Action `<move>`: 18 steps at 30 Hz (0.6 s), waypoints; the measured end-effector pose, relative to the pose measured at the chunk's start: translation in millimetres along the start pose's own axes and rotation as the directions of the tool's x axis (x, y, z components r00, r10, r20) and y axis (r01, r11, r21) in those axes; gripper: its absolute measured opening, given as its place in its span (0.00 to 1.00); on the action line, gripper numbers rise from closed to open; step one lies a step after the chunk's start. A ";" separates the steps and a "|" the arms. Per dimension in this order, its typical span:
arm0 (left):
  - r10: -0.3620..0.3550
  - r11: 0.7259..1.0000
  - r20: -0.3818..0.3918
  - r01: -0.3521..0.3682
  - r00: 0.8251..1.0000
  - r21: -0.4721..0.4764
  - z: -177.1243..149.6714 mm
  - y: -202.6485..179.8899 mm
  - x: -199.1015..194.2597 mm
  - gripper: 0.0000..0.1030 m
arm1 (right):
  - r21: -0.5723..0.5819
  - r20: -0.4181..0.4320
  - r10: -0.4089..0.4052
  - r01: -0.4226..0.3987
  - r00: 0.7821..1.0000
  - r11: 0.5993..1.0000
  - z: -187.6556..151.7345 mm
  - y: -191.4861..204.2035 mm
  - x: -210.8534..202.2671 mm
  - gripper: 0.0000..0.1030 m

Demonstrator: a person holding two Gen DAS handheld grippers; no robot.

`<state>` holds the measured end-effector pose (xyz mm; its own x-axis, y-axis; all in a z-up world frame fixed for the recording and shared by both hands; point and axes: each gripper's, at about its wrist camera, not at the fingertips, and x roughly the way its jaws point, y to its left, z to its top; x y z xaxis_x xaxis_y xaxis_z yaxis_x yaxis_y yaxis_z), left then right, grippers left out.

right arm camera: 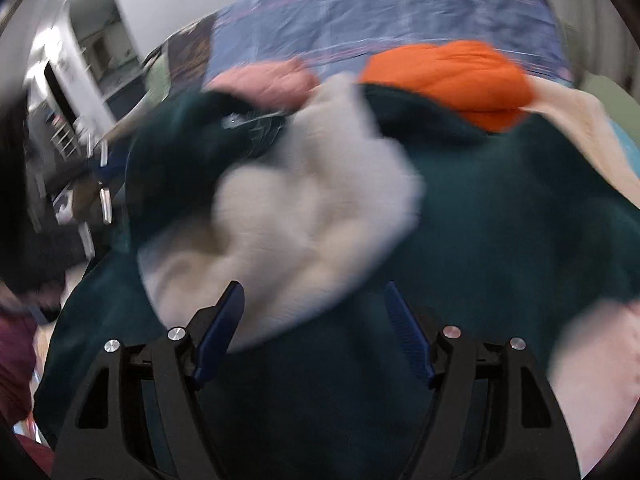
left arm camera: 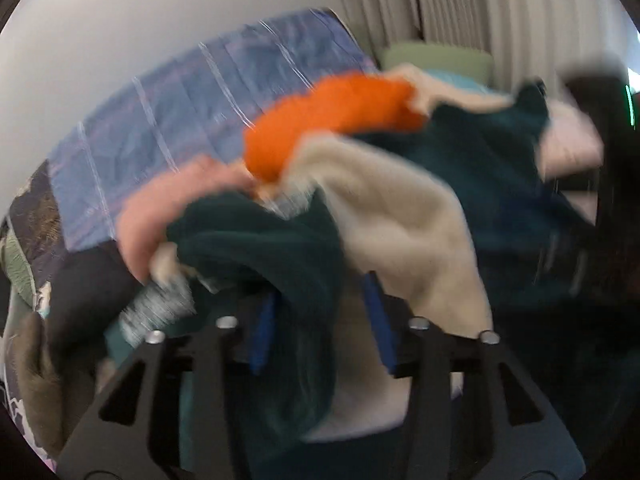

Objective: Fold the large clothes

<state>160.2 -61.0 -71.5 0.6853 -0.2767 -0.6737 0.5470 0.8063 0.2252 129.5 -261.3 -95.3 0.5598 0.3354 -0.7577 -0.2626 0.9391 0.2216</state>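
A dark teal garment with cream lining point(left arm camera: 280, 240) fills the middle of the left wrist view, blurred by motion. My left gripper point(left arm camera: 320, 300) has teal cloth running between its blue fingers point(left arm camera: 264, 332), and appears shut on it. In the right wrist view the same teal garment point(right arm camera: 500, 220) spreads wide, its cream lining point(right arm camera: 300, 208) bunched at the centre. My right gripper point(right arm camera: 314, 292) is open, fingers point(right arm camera: 224, 320) spread, right over the cloth. An orange garment point(right arm camera: 448, 76) and a pink one point(right arm camera: 264, 84) lie behind it.
A blue checked bed cover point(left arm camera: 180, 120) lies behind the heap. The orange garment point(left arm camera: 332, 120) and pink garment point(left arm camera: 168, 208) top the pile. Curtains point(left arm camera: 480, 8) hang at the back right. A doorway and shelves point(right arm camera: 80, 60) show at the left.
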 end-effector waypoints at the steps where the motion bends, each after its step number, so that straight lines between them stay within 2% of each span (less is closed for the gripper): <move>1: -0.014 1.000 -0.017 0.014 1.000 -0.008 -9.9 -2.6 1.8 0.51 | 0.020 0.010 -0.013 0.012 1.000 1.000 -1.1 -8.1 -6.2 0.71; 2: -0.021 1.000 -0.027 0.020 0.999 -0.017 -18.7 -6.0 -0.5 0.58 | 0.039 0.023 -0.021 0.020 1.000 0.999 -0.8 -15.1 -12.1 0.71; 5: -0.012 1.000 -0.019 0.012 1.000 -0.019 -29.4 -9.9 -17.6 0.65 | 0.045 0.066 -0.027 0.024 0.997 0.999 6.4 -14.6 -23.3 0.71; 8: 0.005 0.999 0.012 -0.004 1.000 -0.034 -41.9 -18.6 -43.8 0.67 | -0.066 0.124 0.011 -0.003 0.992 0.998 19.6 22.3 -30.4 0.71; 11: 0.103 0.992 0.062 -0.097 0.993 -0.081 -57.5 -12.2 -71.6 0.69 | -0.185 0.132 0.041 -0.016 0.990 0.983 28.5 59.8 -26.7 0.73; 14: 0.210 0.957 0.054 -0.194 0.976 -0.217 -74.6 22.6 -87.6 0.69 | -0.296 0.113 0.042 -0.006 0.993 0.955 42.7 109.0 -7.4 0.74; 16: 0.269 0.909 0.001 -0.253 0.963 -0.331 -91.5 52.1 -85.3 0.69 | -0.349 0.114 0.034 0.008 0.993 0.937 50.1 135.4 6.3 0.75; 18: 0.278 0.870 -0.047 -0.272 0.960 -0.412 -104.5 73.5 -78.6 0.69 | -0.407 0.118 -0.012 0.060 0.993 0.912 59.0 164.9 27.0 0.76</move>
<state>96.3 74.6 -75.6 0.7869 -0.0171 -0.6168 0.0915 0.9918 0.0893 147.7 -92.9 -42.9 0.6518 0.3304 -0.6827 -0.5257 0.8456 -0.0927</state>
